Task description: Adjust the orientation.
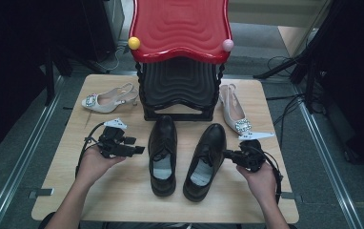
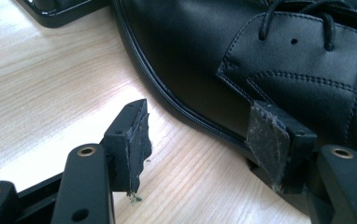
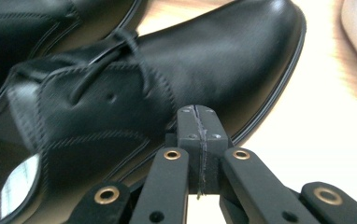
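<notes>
- The wooden desk (image 1: 123, 191) carried two black lace-up dress shoes side by side at its centre, toes pointing to 12 o'clock.
- The left black shoe (image 1: 163, 152) stood straight; the right black shoe (image 1: 206, 160) was angled, its toe leaning toward 1 o'clock.
- The left gripper (image 1: 139, 150) lay at 9 o'clock of the left black shoe, just beside it. Its jaws stood open with bare desk between them; in the left gripper view one pad (image 2: 272, 144) sat close against the shoe's sole edge, contact not certain.
- The right gripper (image 1: 227, 153) was at 3 o'clock of the right black shoe, its tip at the shoe's side. Its jaws were closed pad to pad with nothing between them, as seen in the right gripper view (image 3: 198, 122).
- A red and black stool stack (image 1: 180, 57) stood at 12 o'clock of the shoes.
- One pale slingback heel with a jewelled buckle (image 1: 106, 100) lay at 10 o'clock, another (image 1: 235, 114) at 2 o'clock.
</notes>
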`<state>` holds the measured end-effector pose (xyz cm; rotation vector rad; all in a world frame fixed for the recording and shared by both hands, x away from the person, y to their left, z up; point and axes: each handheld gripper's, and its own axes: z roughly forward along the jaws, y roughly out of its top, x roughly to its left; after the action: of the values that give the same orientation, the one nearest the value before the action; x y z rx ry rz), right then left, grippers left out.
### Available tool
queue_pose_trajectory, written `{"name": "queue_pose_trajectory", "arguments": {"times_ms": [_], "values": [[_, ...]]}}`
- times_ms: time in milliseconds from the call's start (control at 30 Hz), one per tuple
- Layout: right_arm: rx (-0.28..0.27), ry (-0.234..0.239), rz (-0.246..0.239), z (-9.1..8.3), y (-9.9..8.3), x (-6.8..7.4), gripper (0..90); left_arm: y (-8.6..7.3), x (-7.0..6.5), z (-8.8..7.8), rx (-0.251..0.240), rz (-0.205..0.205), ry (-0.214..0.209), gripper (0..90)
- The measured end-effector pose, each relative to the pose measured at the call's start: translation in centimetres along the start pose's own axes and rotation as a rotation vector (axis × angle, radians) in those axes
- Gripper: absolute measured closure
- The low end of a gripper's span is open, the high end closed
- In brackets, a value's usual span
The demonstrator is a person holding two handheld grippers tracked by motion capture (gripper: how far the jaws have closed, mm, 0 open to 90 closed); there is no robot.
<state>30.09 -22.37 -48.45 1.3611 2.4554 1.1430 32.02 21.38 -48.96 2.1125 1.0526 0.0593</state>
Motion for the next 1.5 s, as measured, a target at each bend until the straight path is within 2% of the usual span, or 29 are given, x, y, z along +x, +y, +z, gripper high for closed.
{"name": "queue_pose_trajectory", "arguments": {"times_ms": [133, 233, 300, 533, 967, 1067, 1200, 1267, 1333, 1400, 1433, 1500], "values": [[-0.003, 0.012, 0.01, -0.2, -0.8, 0.5, 90.0, 0.4, 0.2, 0.3, 0.003, 0.002, 0.002, 39.1], [0.015, 0.013, 0.002, -0.3, -1.5, 1.3, 90.0, 0.5, 0.4, 0.4, -0.013, 0.0, -0.014, 39.3], [0.019, 0.013, -0.024, -0.3, -1.9, 1.9, 90.0, 0.7, 0.4, 0.6, -0.002, 0.0, -0.015, 39.4], [0.046, 0.02, -0.04, 0.0, -2.5, 2.8, 90.0, 1.2, 0.3, 0.9, -0.011, 0.015, -0.029, 39.5], [0.054, 0.041, -0.045, 0.8, -2.0, 2.9, 90.0, 0.8, -0.4, 0.8, 0.001, 0.033, -0.024, 39.5], [0.057, 0.056, -0.065, 1.5, -1.4, 3.1, 90.0, 0.4, -0.7, 0.6, 0.002, 0.041, -0.024, 39.6], [0.061, 0.066, -0.075, 1.8, -1.1, 3.1, 90.0, 0.0, -0.7, 0.6, 0.001, 0.022, -0.024, 40.4], [0.064, 0.077, -0.08, 2.1, -0.8, 3.2, 90.0, -0.2, -0.9, 0.9, 0.021, 0.025, -0.034, 49.6], [0.065, 0.082, -0.089, 2.4, -0.6, 3.3, 90.0, -0.3, -1.3, 1.1, 0.038, 0.033, -0.027, 64.9], [0.066, 0.081, -0.091, 2.6, -0.4, 3.3, 90.0, -0.2, -1.4, 1.3, 0.044, 0.026, -0.032, 75.7], [0.066, 0.081, -0.091, 2.6, -0.4, 3.3, 90.0, -0.2, -1.5, 1.5, 0.047, 0.008, -0.044, 75.7], [0.067, 0.089, -0.088, 2.8, -0.1, 3.2, 90.0, -0.1, -1.5, 1.8, 0.068, -0.003, -0.053, 82.1]]}}
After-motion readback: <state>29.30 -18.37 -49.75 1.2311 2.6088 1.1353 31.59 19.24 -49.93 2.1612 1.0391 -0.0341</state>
